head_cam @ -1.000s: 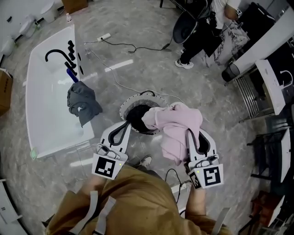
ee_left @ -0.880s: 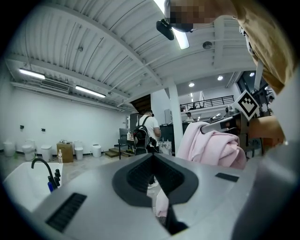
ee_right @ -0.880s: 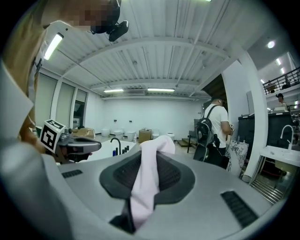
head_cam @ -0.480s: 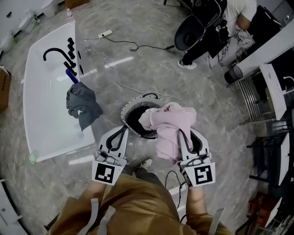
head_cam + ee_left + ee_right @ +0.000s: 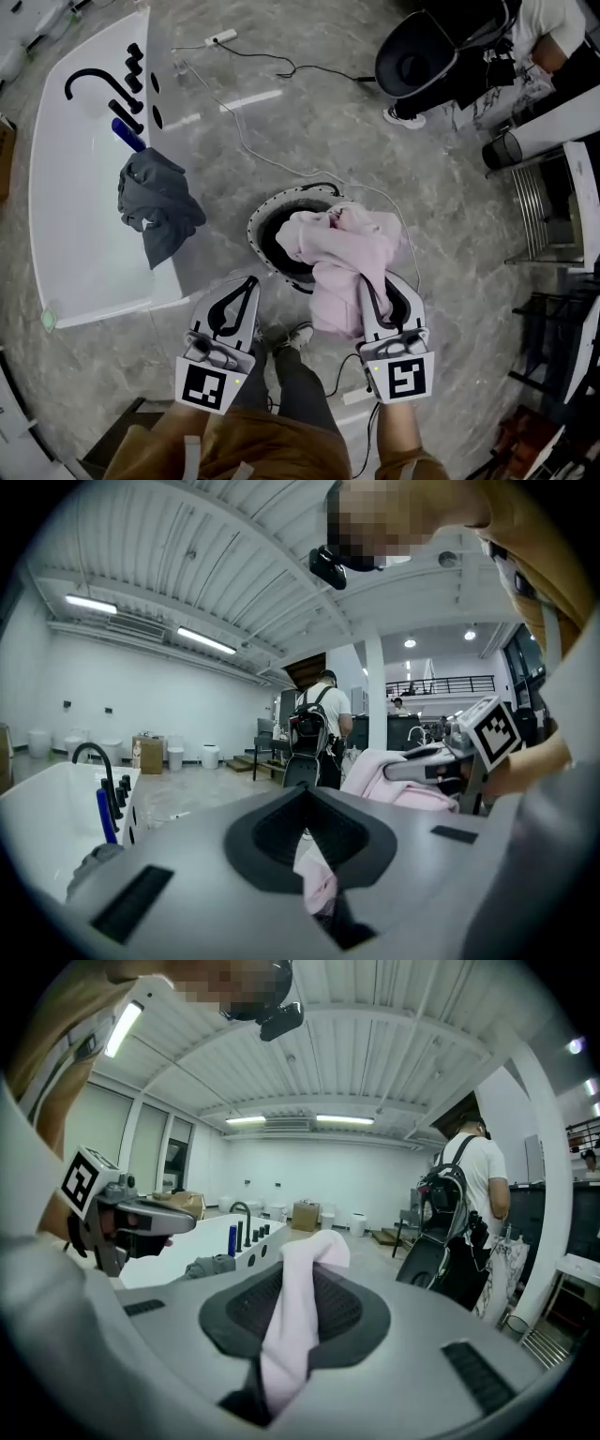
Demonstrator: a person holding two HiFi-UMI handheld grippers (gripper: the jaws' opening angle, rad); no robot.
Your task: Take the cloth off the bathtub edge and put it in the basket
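A pink cloth (image 5: 347,253) hangs bunched from my right gripper (image 5: 369,279), which is shut on it, above the right rim of the round black basket (image 5: 265,217). In the right gripper view a fold of this cloth (image 5: 292,1326) stands pinched between the jaws. My left gripper (image 5: 250,280) is beside the basket's near left rim, its jaws together. A pink sliver (image 5: 320,885) shows in its slit; whether it is pinched I cannot tell. A grey cloth (image 5: 155,200) lies over the edge of the white bathtub (image 5: 70,187).
A black faucet (image 5: 89,80) and a blue bottle (image 5: 128,135) stand on the tub's far end. A white cable (image 5: 246,141) runs across the floor to a power strip (image 5: 221,37). A person with a black chair (image 5: 422,58) stands beyond. My shoe (image 5: 297,333) is near the basket.
Both grippers have sunk toward the floor and drawn nearer to me. The pink cloth has come down with the right one and now hangs closer over the basket. The grey cloth has not moved.
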